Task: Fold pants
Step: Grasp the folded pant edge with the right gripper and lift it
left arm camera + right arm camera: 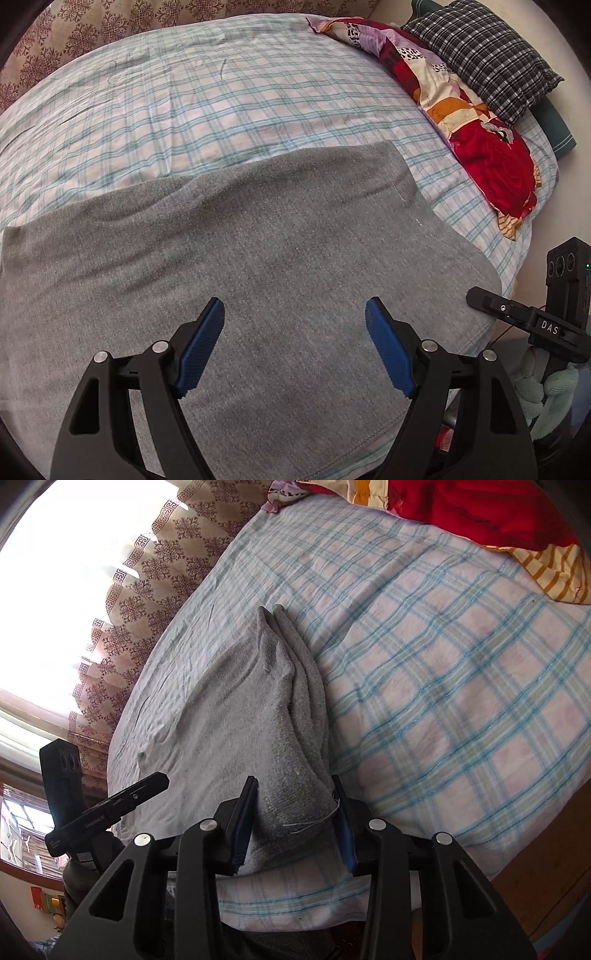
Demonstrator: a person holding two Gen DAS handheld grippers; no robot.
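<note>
The grey pants [258, 258] lie flat on the checked bedsheet [221, 103], filling the lower half of the left wrist view. My left gripper [294, 317] hovers over them with its blue pads wide apart and nothing between them. In the right wrist view my right gripper [295, 805] is shut on a bunched end of the grey pants [258, 709], with loose threads at the pinched edge. The right gripper also shows at the right edge of the left wrist view [532, 321], by the pants' corner.
A red patterned quilt [480, 147] and a dark checked pillow [480, 55] lie at the bed's far right. A patterned curtain [147, 572] hangs beyond the bed. The bed's near edge and a wooden frame [554, 867] are close below.
</note>
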